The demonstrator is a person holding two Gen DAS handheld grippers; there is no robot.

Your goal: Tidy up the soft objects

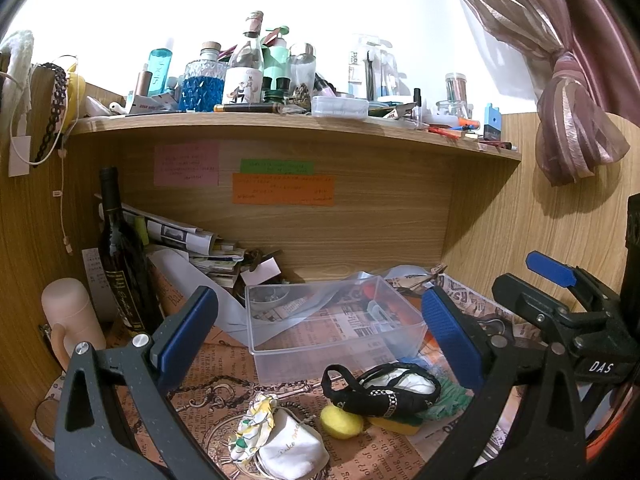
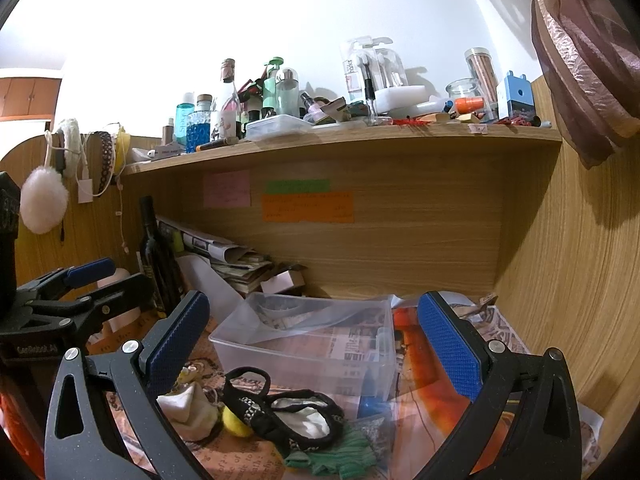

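Lying between open hand-held gripper (image 1: pixel 320 340) jaws, black pouch (image 1: pixel 384 394), clear box (image 1: pixel 332 328) behind

Domestic setting, probably a bedroom desk nook. Evidence: wood-grain shelf (image 1: pixel 280 126) loaded with toiletry bottles (image 1: pixel 200 80), sticky notes (image 1: pixel 282 188) on the far panel, tied pink curtain (image 1: pixel 576 120) at right, wine bottle (image 1: pixel 120 248) and stacked papers (image 1: pixel 188 240) at left.

Black-trimmed mask (image 1: pixel 384 392), yellow puff (image 1: pixel 341 422), white pouch (image 1: pixel 290 450) lie before clear bin (image 1: pixel 332 328).
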